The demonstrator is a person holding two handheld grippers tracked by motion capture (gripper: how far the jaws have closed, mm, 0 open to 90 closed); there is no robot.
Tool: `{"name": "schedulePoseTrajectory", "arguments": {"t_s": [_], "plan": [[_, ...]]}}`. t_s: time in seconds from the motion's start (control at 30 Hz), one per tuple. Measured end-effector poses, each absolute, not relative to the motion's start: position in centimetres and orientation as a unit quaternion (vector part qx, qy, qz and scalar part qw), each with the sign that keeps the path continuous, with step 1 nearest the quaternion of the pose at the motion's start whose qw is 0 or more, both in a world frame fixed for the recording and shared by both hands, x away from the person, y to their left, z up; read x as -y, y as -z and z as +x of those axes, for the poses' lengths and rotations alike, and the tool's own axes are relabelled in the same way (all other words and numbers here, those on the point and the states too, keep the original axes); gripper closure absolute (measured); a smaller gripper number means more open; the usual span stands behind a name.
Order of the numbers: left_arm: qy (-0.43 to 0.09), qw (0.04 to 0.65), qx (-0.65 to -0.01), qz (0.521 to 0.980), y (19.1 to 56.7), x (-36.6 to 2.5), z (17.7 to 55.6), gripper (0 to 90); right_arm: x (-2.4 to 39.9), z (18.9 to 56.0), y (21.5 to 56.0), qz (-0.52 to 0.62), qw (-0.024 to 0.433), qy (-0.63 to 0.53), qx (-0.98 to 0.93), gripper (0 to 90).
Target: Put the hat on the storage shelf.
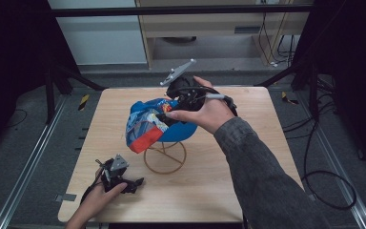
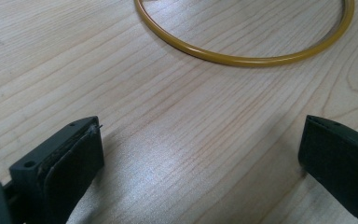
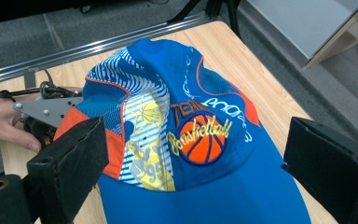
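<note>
Cap (image 3: 186, 135) is the thing here, blue with a basketball patch, sitting mid-frame in the high view on a yellow wire stand (image 1: 165, 157). Starting at the right gripper (image 1: 167, 114): it hovers right at the cap's crown, jaws spread wide either side of it in the right gripper view and closed on nothing, so I'd guess it's lined up for a grab or has just let go. Left gripper (image 1: 134, 182) is parked low on the table (image 1: 219, 191) at lower left, jaws open too, pointing at the stand's ring base (image 2: 242, 58), probably just kept out of the way. Nothing really blocks the cap.
</note>
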State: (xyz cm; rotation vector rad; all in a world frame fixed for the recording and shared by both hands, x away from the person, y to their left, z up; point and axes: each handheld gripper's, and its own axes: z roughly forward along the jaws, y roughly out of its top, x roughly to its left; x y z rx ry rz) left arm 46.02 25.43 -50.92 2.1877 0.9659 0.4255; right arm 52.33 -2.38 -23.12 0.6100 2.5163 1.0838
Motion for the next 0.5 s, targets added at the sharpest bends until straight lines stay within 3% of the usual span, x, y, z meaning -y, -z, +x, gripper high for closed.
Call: {"name": "schedulePoseTrajectory", "arguments": {"t_s": [0.5], "plan": [[-0.164, 0.349, -0.373, 0.844, 50.9, -25.4, 46.0, 0.0, 5.5, 51.2, 23.7, 0.223, 0.179, -0.396, -0.872, 5.2]]}}
